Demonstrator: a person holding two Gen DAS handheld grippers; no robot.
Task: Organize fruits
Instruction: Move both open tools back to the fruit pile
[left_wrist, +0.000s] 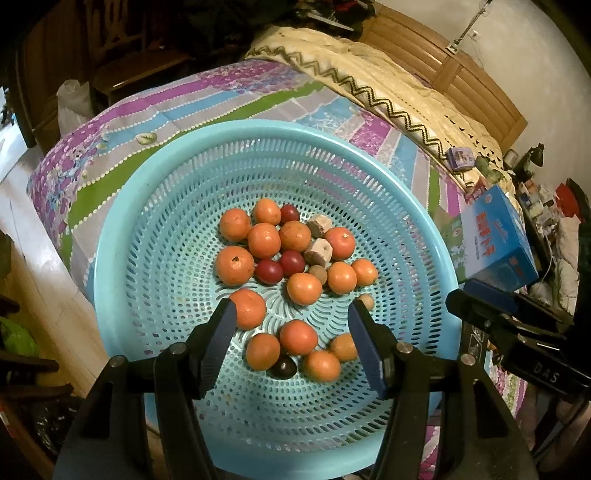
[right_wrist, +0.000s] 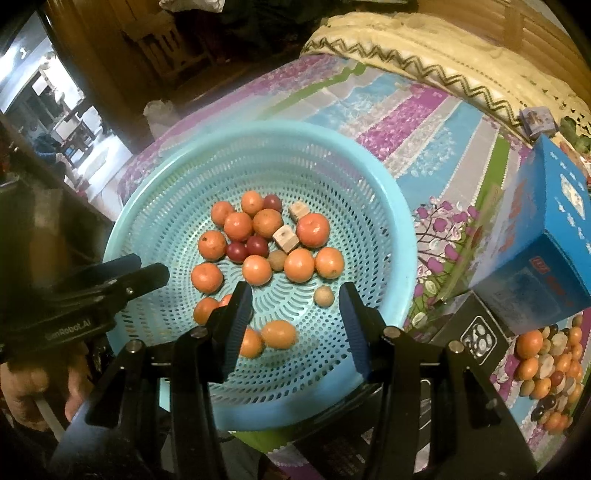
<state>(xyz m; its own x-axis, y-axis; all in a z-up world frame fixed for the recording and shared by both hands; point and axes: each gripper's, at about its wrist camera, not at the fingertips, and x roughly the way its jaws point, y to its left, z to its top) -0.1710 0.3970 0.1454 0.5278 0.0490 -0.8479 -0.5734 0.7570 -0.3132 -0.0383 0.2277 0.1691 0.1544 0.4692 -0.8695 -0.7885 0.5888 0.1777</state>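
A turquoise perforated basket (left_wrist: 110, 240) (right_wrist: 400, 236) sits on a striped floral cloth. In it lie several oranges (left_wrist: 264, 240) (right_wrist: 238, 226), dark red round fruits (left_wrist: 269, 271), two beige cubes (left_wrist: 318, 251) and small brown balls (left_wrist: 317, 274). My left gripper (left_wrist: 290, 314) (right_wrist: 147, 267) hangs open above the basket's near half, its pads clear of the fruit below. My right gripper (right_wrist: 295, 295) (left_wrist: 465, 293) is open too, over the near right part of the bowl with nothing between its fingers. A second heap of mixed fruit (right_wrist: 546, 373) lies on the cloth to the right.
A blue carton (right_wrist: 546, 236) (left_wrist: 495, 236) and a black box (right_wrist: 476, 336) stand right of the basket. A cream quilt (left_wrist: 388, 81) lies behind. A person's hand (right_wrist: 26, 391) holds the left gripper's handle. The cloth's left edge drops to the floor.
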